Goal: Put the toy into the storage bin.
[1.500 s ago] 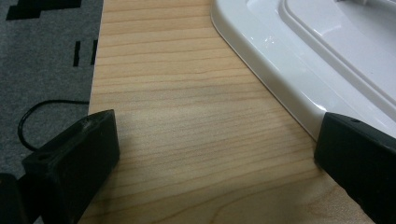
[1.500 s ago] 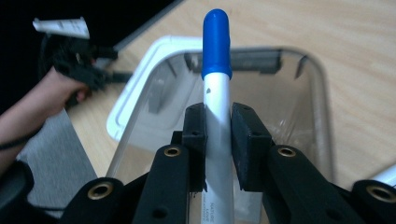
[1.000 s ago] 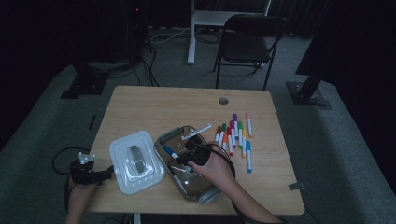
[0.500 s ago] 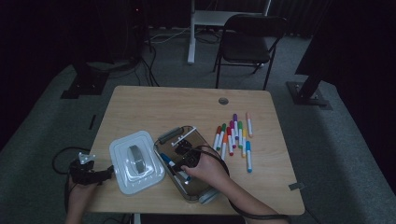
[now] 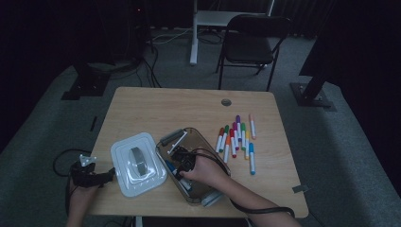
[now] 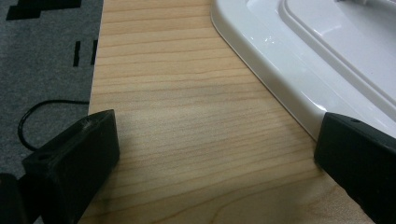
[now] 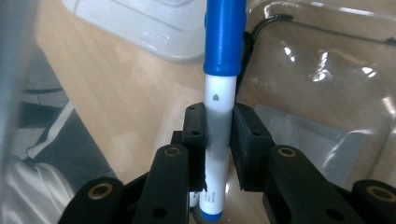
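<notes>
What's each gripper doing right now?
Left gripper: open, holding nothing, beside the white lid.
Right gripper: shut on the blue marker, inside the clear box.

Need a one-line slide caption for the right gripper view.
Right gripper shut on a blue-capped marker, held over the clear bin beside the white lid.

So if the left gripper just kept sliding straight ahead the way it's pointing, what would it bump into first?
Probably the white lid: the left gripper points across bare table, and the lid's rim already sits by one jaw.
</notes>
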### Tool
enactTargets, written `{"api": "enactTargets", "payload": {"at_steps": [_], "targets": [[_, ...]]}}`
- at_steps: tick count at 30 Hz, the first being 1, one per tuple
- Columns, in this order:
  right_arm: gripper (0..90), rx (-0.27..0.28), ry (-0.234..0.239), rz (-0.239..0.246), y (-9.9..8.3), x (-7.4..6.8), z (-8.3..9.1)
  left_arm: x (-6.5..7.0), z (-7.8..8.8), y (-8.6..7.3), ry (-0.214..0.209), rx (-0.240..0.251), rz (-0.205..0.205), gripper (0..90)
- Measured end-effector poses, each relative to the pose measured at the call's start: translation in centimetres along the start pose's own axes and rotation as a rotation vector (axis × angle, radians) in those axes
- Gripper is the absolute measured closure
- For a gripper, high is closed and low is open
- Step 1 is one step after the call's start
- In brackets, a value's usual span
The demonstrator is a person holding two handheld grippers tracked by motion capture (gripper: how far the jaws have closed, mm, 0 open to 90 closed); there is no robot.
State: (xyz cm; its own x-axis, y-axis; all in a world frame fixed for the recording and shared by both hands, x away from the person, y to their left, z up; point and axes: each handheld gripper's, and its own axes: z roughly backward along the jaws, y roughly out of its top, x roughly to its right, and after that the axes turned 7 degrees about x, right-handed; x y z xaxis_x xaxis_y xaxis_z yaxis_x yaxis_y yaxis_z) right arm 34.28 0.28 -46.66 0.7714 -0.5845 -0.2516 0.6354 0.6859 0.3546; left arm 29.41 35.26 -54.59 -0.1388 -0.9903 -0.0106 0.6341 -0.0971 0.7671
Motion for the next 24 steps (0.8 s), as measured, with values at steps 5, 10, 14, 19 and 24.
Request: {"api": "enactTargets", "payload": {"at_steps": [5, 10, 14, 19, 24], "targets": [[76.6, -0.042, 0.005, 0.001, 0.1, 0.2, -1.1, 0.0, 0.0, 0.0, 0.000, 0.000, 0.000, 0.6], [75.7, -0.091, -0.009, 0.003, 0.3, 0.2, -1.8, 0.0, 0.0, 0.0, 0.000, 0.000, 0.000, 0.7], [74.6, -0.100, -0.014, 0.011, 0.3, 0.2, -2.2, 0.0, 0.0, 0.0, 0.000, 0.000, 0.000, 0.7], [72.6, -0.078, -0.016, 0.021, 0.3, 0.4, -1.9, 0.0, 0.0, 0.0, 0.000, 0.000, 0.000, 0.7], [71.9, -0.089, -0.009, 0.019, 0.2, 0.5, -1.9, 0.0, 0.0, 0.0, 0.000, 0.000, 0.000, 0.7]]}}
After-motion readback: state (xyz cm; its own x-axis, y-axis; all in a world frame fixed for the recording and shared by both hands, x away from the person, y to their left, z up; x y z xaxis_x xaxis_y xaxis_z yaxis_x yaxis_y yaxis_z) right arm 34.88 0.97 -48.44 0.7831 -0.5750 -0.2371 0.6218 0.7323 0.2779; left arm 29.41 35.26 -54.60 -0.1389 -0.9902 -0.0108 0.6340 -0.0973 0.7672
